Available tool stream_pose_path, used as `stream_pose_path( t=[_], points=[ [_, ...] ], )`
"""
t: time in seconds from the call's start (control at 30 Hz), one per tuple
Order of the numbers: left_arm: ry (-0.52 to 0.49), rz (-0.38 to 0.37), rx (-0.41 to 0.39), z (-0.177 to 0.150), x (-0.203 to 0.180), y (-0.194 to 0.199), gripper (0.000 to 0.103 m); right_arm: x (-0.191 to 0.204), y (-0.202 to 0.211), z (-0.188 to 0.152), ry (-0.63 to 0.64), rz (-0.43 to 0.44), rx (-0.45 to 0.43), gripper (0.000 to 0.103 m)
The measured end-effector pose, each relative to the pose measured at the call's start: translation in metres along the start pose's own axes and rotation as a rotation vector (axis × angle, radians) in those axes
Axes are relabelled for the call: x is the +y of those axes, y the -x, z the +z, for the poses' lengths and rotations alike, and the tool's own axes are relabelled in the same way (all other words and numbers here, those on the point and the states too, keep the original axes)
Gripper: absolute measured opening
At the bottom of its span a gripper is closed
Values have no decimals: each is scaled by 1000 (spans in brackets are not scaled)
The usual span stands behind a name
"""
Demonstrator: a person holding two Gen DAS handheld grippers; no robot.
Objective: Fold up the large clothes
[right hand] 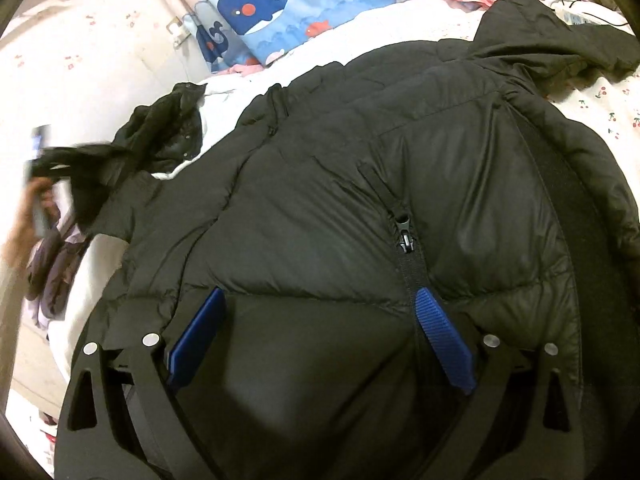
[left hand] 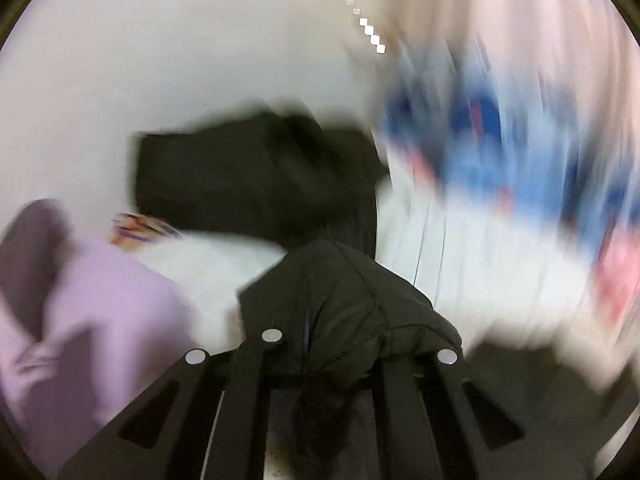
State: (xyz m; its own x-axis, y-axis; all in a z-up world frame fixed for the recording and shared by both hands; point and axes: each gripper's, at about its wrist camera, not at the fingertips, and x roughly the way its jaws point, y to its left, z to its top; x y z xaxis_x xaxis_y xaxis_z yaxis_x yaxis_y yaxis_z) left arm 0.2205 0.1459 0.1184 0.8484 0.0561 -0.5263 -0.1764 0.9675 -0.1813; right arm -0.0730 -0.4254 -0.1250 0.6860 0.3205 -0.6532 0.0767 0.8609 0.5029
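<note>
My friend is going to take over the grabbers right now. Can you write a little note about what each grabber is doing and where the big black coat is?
Left gripper: shut on a bunch of the black puffer coat; its view is badly blurred.
Right gripper: open, blue pads spread over the coat's lower front, beside the zipper pull, pinching nothing.
Coat: spread out on the white bed, hood toward the far right, one sleeve bunched at the left. The whale-print bedding lies behind it.
Done: coat laid out, one part gripped.
Left: no finished fold shows yet; probably all the folding is still to do.
</note>
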Motion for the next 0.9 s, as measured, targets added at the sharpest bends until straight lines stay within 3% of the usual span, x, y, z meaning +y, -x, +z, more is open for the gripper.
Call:
stream_pose_path(
  t=[0.07, 0.1, 0.17, 0.27, 0.3, 0.33, 0.37, 0.4, 0.47, 0.5, 0.57, 0.6, 0.63, 0.7, 0.77, 0.83, 0.9],
  points=[
    [164, -24, -49, 22, 55, 39, 9, -3, 2, -2, 0, 0, 2, 92],
    [207, 12, -56, 28, 83, 54, 9, -4, 2, -3, -1, 0, 2, 92],
    [193, 83, -48, 29, 112, 67, 9, -4, 2, -3, 8, -9, 13, 93],
    [257, 90, 2, 17, 146, 76, 12, -5, 4, -7, 26, -18, 19, 93],
    [280, 94, 82, 10, 158, 65, 23, -6, 4, -7, 32, -24, 23, 94],
    [300, 88, 162, 5, 169, 49, 52, -6, 4, -7, 34, -24, 25, 94],
    [345, 82, 267, -4, 183, 34, 65, -5, 3, -6, 34, -23, 26, 95],
    [392, 91, 302, -11, 196, 31, 68, -5, 2, -6, 34, -20, 28, 95],
    [512, -1, 237, -16, 225, 46, 68, -4, 0, -6, 36, -19, 32, 96],
    [538, -10, 207, -15, 231, 57, 68, -4, -1, -5, 37, -20, 34, 96],
    [544, 58, 121, -12, 236, 85, 68, -3, -3, -4, 37, -21, 37, 96],
    [546, 139, 46, -8, 238, 110, 75, -3, -4, -4, 38, -21, 37, 96],
    [562, 174, -18, -6, 241, 131, 84, -3, -5, -4, 38, -22, 37, 96],
    [630, 218, -148, -6, 249, 178, 89, -1, -6, -3, 38, -27, 38, 96],
    [663, 227, -196, -12, 249, 206, 89, 2, -7, -3, 45, -40, 49, 96],
    [608, 189, -211, -20, 227, 231, 92, 6, -3, 0, 35, -45, 80, 96],
    [462, 127, -197, -33, 179, 242, 96, 7, 14, 4, -5, 34, 49, 96]
  ],
)
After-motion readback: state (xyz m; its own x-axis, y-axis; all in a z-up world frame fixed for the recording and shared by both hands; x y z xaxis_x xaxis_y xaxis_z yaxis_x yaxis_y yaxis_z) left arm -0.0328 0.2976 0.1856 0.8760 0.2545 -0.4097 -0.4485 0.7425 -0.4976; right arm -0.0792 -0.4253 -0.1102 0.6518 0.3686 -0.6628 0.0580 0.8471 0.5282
